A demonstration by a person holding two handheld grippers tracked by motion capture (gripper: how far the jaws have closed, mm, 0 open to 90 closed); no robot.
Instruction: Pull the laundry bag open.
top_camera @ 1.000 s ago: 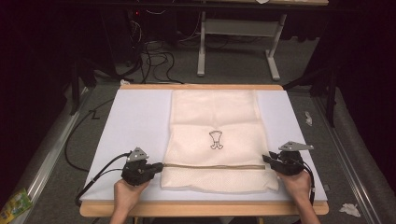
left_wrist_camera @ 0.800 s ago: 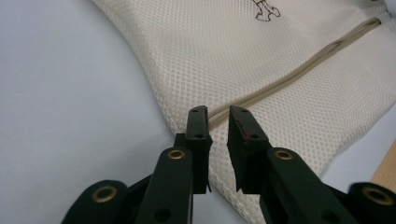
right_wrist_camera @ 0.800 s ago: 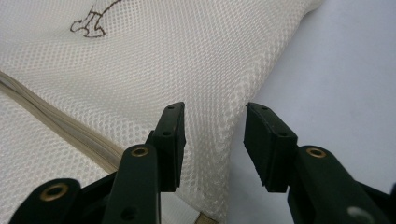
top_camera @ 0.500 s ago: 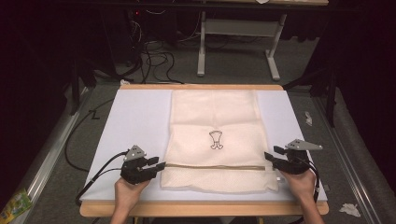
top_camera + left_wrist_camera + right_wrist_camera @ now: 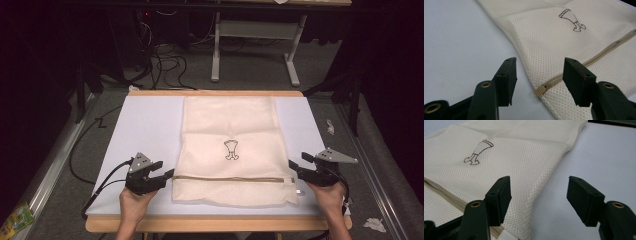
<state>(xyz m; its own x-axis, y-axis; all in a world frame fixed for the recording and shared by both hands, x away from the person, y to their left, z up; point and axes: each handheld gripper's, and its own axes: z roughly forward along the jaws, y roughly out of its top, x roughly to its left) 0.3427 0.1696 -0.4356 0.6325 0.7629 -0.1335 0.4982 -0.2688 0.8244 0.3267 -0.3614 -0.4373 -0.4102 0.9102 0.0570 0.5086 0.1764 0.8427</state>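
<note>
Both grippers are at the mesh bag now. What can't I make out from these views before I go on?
- Mesh bag contents: high view, the weave hides them.
- Zipper slider: too small in the high view; left gripper view cuts the zipper at its right edge.
- White tab: right gripper view, cut off by the bottom edge.
- Bag's underside: hidden against the white mat.

Cream mesh laundry bag [image 5: 230, 150] with small brown emblem, flat on white table mat, zipper near front edge.
</note>
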